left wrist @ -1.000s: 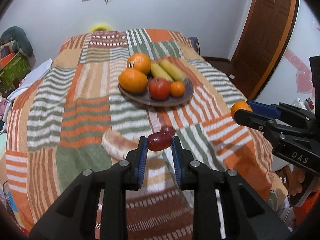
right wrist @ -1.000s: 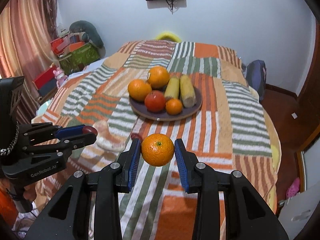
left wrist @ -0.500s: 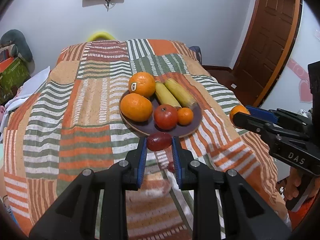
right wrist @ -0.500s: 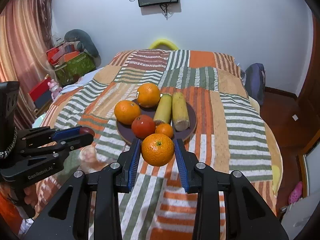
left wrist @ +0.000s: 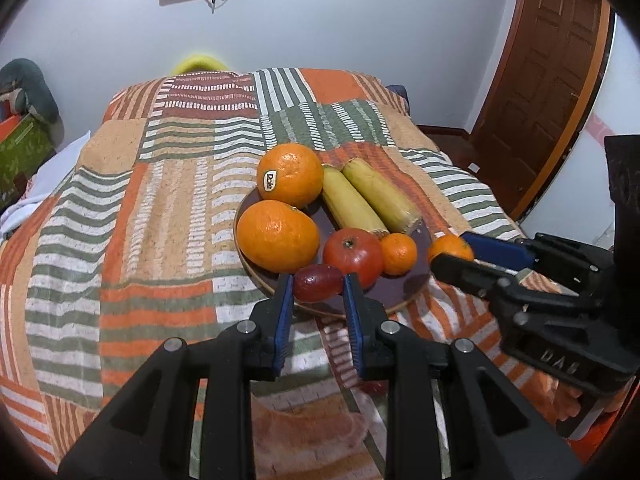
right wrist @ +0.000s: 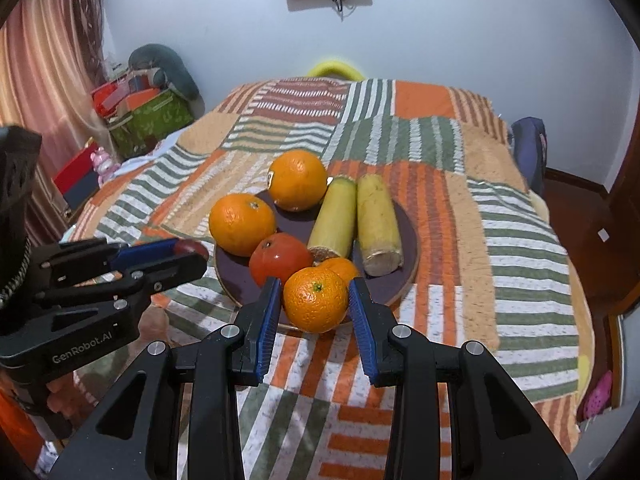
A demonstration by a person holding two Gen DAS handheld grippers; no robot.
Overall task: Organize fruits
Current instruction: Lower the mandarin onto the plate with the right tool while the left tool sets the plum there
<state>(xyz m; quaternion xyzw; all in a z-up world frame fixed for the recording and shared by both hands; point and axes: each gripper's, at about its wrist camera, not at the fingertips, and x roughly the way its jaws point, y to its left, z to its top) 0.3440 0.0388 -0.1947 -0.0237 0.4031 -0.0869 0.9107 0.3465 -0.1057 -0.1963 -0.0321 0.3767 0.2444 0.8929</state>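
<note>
While both grippers hang over the near rim of the dark plate [left wrist: 404, 300], each one carries a fruit: the left gripper [left wrist: 318, 294] is clamped on a small dark-red fruit [left wrist: 318, 282], and the right gripper [right wrist: 316, 304] is clamped on a small orange [right wrist: 316, 298]. The plate sits on a striped patchwork bedspread [left wrist: 160, 220] and already holds two large oranges [left wrist: 278, 236], a red tomato-like fruit [left wrist: 354, 254], a little mandarin [left wrist: 399, 253] and two yellow corn-like pieces [left wrist: 376, 196].

The risks look mostly about space and footing. The bare patch of plate is a narrow strip at the near edge, so a round orange let go there could roll off onto the bedspread, or knock the mandarin and tomato-like fruit. The plate rests on soft bedding, and I judge that pressing down at the rim might tip it and set the big oranges rolling. The two grippers are near each other from opposite sides; lowering both together could make their fingers collide. The red fruit looks soft, so a hard squeeze or a drop could bruise it. Releasing one at a time, low and well inside the rim, seems safest
</note>
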